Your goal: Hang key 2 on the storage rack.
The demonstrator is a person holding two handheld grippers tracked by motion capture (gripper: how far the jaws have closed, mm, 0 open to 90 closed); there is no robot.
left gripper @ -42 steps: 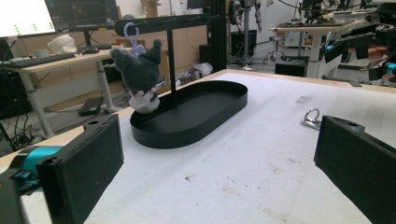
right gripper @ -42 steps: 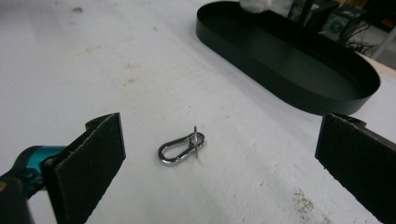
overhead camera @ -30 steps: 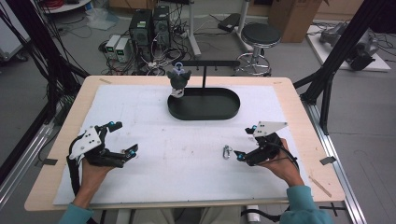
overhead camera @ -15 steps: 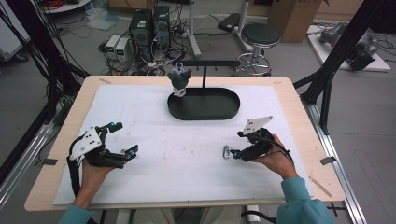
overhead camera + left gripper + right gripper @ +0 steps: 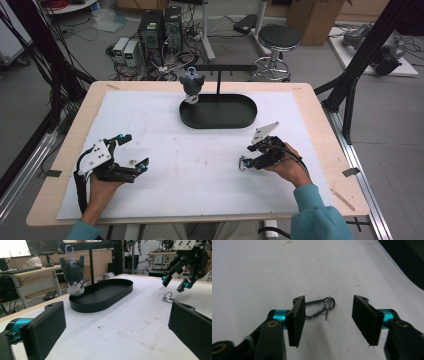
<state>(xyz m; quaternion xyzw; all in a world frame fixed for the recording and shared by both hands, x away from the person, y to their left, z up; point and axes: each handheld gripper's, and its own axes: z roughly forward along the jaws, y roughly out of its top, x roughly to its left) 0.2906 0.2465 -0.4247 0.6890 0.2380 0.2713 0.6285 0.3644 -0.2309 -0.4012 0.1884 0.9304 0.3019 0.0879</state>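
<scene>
A silver carabiner with a key ring (image 5: 319, 308) lies flat on the white mat (image 5: 200, 165). My right gripper (image 5: 329, 301) is open with its jaws on either side of the clip, and the left jaw hides the clip's tail. In the left gripper view the right gripper (image 5: 175, 282) hangs just above the carabiner (image 5: 168, 298) without touching it. In the high view the carabiner (image 5: 243, 162) sits at the right gripper's (image 5: 247, 158) tips. My left gripper (image 5: 134, 151) rests open and holds nothing, with its jaws wide apart (image 5: 116, 312).
A black oval tray (image 5: 218, 122) stands at the back middle of the mat. A black stand (image 5: 225, 67) rises from it, and a dark grey plush toy (image 5: 192, 85) hangs from its bar by a purple loop. A small pale object (image 5: 132, 161) lies by the left gripper.
My right gripper has moved left and tipped down over the carabiner, which now lies between its open jaws. The left gripper has not moved.
</scene>
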